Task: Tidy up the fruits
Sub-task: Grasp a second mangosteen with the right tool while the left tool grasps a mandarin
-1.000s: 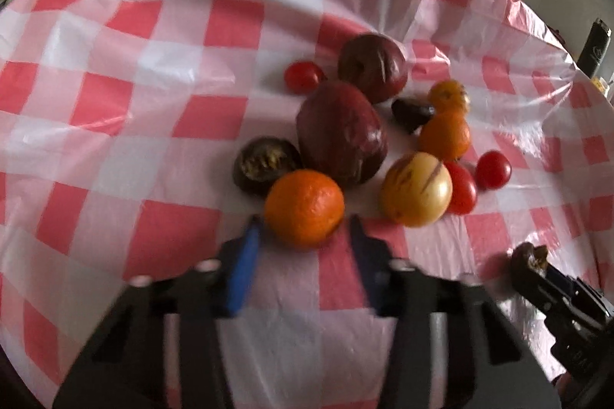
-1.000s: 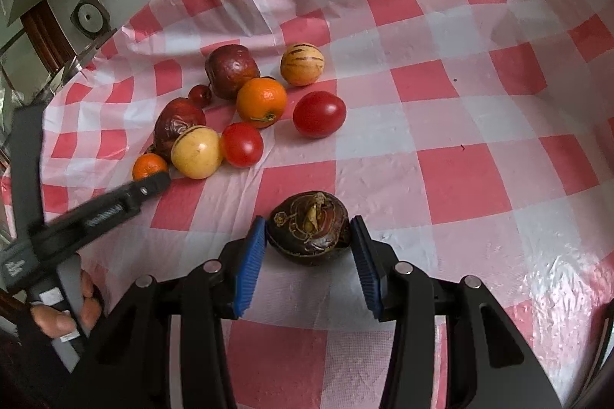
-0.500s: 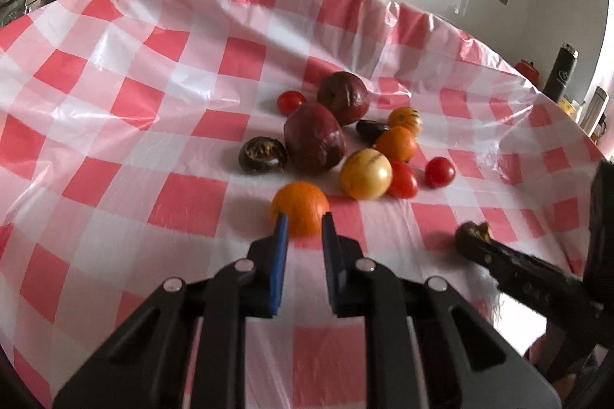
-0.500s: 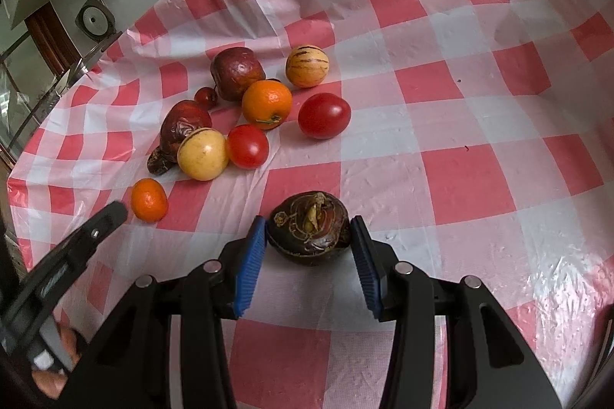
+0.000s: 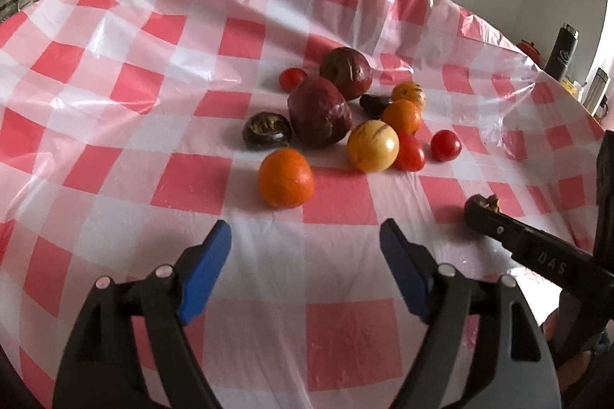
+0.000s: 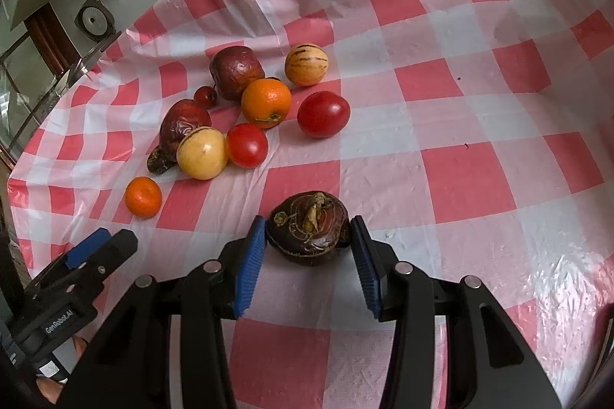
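While the right gripper (image 6: 309,257) clamps a dark, hard-shelled mangosteen (image 6: 308,227) by its sides, the left gripper (image 5: 305,269), jaws just opened, hangs empty before a small, smooth orange (image 5: 285,177) likely to roll.

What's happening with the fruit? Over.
Left hand-held gripper just opened, empty. Small orange lies free ahead. Right hand-held gripper clamps dark mangosteen. Nothing blocking.

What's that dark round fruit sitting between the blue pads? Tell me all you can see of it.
The dark fruit is squat and round, brown-purple, with a glossy, slightly wrinkled skin and a dried yellowish stem stub with leathery lobes on top. It sits upright on the checked tablecloth, apart from the fruit pile. The right gripper has a blue ribbed pad on each flank, seemingly gripping it.
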A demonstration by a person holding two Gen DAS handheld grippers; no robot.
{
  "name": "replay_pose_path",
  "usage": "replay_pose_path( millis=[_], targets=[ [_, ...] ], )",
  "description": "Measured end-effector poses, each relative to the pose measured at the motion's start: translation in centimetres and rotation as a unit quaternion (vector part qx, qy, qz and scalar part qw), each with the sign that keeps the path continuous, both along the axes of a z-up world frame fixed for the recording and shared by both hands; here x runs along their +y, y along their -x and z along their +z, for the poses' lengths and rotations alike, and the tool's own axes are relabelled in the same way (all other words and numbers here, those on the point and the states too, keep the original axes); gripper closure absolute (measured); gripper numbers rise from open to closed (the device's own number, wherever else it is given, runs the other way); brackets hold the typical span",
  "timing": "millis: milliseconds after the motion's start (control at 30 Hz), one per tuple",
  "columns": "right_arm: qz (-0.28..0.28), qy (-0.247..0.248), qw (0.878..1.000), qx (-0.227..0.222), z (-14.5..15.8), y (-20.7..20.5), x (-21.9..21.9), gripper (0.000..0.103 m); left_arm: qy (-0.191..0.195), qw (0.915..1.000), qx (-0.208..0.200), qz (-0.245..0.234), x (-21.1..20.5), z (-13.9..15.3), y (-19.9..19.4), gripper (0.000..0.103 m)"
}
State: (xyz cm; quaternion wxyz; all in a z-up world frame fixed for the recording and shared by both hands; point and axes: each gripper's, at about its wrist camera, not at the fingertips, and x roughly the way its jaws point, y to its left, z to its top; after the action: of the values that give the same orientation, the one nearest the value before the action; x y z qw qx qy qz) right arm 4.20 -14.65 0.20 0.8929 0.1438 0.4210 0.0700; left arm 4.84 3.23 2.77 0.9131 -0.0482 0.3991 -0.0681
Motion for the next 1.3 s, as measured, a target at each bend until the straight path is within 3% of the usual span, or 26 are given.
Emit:
replay_pose_path(
  millis=[267,467,500,533,600,1300],
  targets=[
    [0.002,0.0,1.0,-0.001,0.0,0.0,0.0,0.058,-0.038,0.9991,0.014,-0.006,-0.7,-0.3,-2.8,0.023],
    [0.004,-0.001,1.0,0.0,-0.1,0.0,0.0,0.058,-0.024,0.9988,0.042,0.005,-0.2,-1.1,-5.8,0.024],
    [0.004,-0.001,1.0,0.0,-0.1,0.0,0.1,0.058,-0.024,0.9987,0.044,0.005,-0.2,-1.2,-6.1,0.032],
    [0.005,-0.001,1.0,0.0,-0.1,0.0,0.1,0.058,-0.024,0.9985,0.048,0.002,-0.2,-1.3,-6.1,0.05],
    [0.005,-0.001,1.0,0.0,-0.1,0.0,0.1,0.058,-0.027,0.9985,0.049,0.002,-0.1,-1.5,-5.9,0.065],
    [0.004,-0.001,1.0,-0.001,-0.1,0.1,0.2,0.058,0.041,0.999,-0.013,0.015,2.0,1.0,1.3,0.066]
  ],
)
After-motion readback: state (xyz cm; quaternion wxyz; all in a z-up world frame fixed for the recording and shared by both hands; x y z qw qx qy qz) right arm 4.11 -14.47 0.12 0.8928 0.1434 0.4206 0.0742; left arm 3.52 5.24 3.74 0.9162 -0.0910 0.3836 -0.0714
